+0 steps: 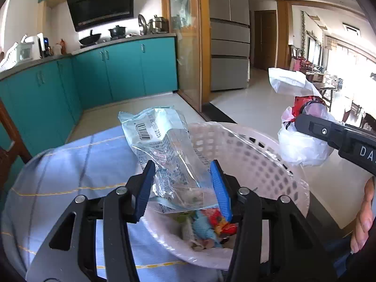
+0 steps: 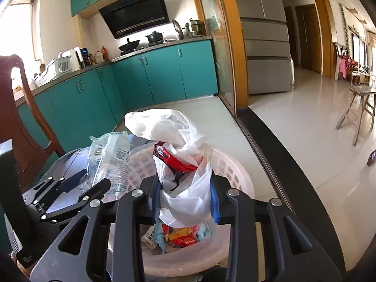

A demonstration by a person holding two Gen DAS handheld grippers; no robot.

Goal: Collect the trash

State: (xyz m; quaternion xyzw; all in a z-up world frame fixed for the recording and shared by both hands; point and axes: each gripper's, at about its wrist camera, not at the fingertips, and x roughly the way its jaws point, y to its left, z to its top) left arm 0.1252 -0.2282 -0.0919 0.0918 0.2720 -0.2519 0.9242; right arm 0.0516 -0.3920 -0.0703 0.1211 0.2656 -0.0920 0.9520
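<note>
While both loads hang over the bin: you have one drop left per hand.
Left gripper (image 1: 183, 188): your blue pads are closed on the clear printed wrapper (image 1: 162, 148), gripping its lower end — the rest stands up and away toward 11 o'clock, its long axis running from the pads to the barcode end.
Right gripper (image 2: 185, 202): narrow, clamped on the white plastic bag (image 2: 185, 188) with a red packet (image 2: 174, 159) poking out of its top; the bag stands nearly upright from the pads toward 12 o'clock.
Basket (image 1: 258, 145): white, lined with thin film, on the blue checked tablecloth (image 1: 70, 164); it lies straight below both pairs of tongs, at 6 o'clock from each load.
Nearer hand: I cannot rank them — both sit over the rim.
Trash already inside (image 2: 181, 235): red, yellow and pale blue wrappers on the bottom.
Hidden: the basket's near rim is cut off behind your linkages; the bag's contents beyond the red packet cannot be made out.
</note>
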